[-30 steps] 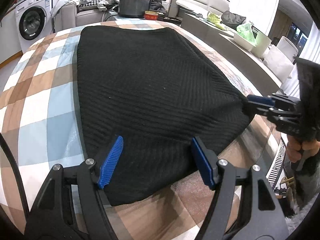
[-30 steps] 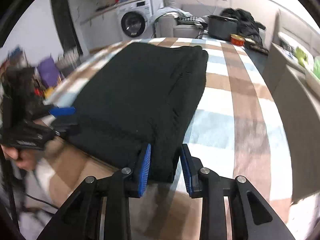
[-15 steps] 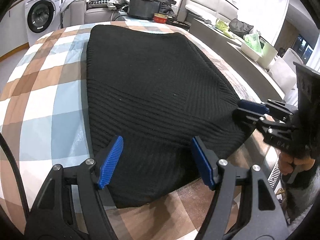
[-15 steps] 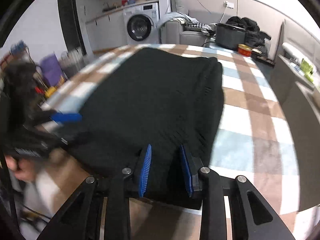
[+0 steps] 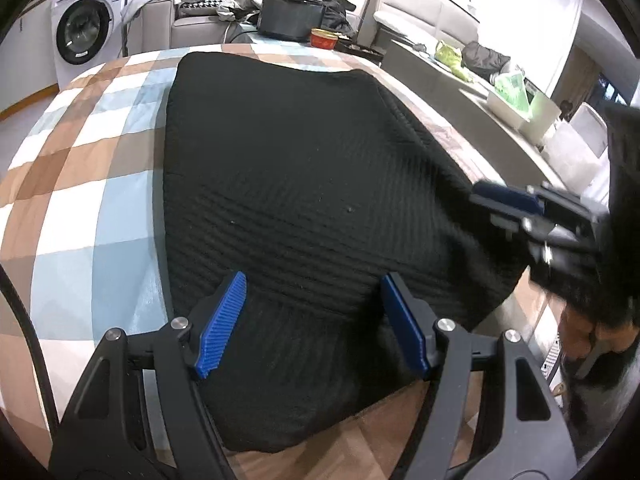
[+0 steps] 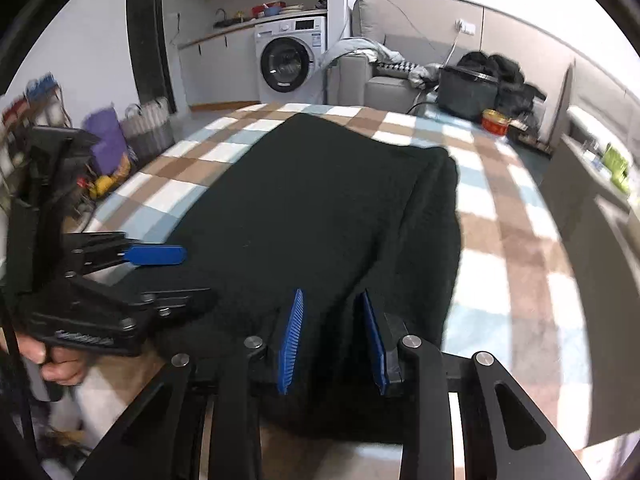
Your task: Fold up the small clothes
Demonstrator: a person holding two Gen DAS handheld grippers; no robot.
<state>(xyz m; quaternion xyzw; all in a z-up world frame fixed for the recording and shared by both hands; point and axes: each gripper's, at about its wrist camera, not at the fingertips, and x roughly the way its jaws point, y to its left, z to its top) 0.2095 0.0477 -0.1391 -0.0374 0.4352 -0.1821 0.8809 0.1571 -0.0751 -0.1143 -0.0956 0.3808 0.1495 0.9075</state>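
Observation:
A black ribbed knit garment lies spread on the checked tablecloth; it also shows in the right wrist view. My left gripper is open, its blue pads over the garment's near hem. My right gripper is shut on the garment's near right corner, with cloth bunched between its pads. The right gripper shows at the right of the left wrist view, and the left gripper at the left of the right wrist view.
A washing machine and a grey sofa with clothes stand beyond the table. A dark pot and a red tin sit past the table's far edge. A counter with bags runs along the right.
My right gripper has moved forward and up with the garment corner. The left gripper has stayed open over the near hem and shifted slightly forward.

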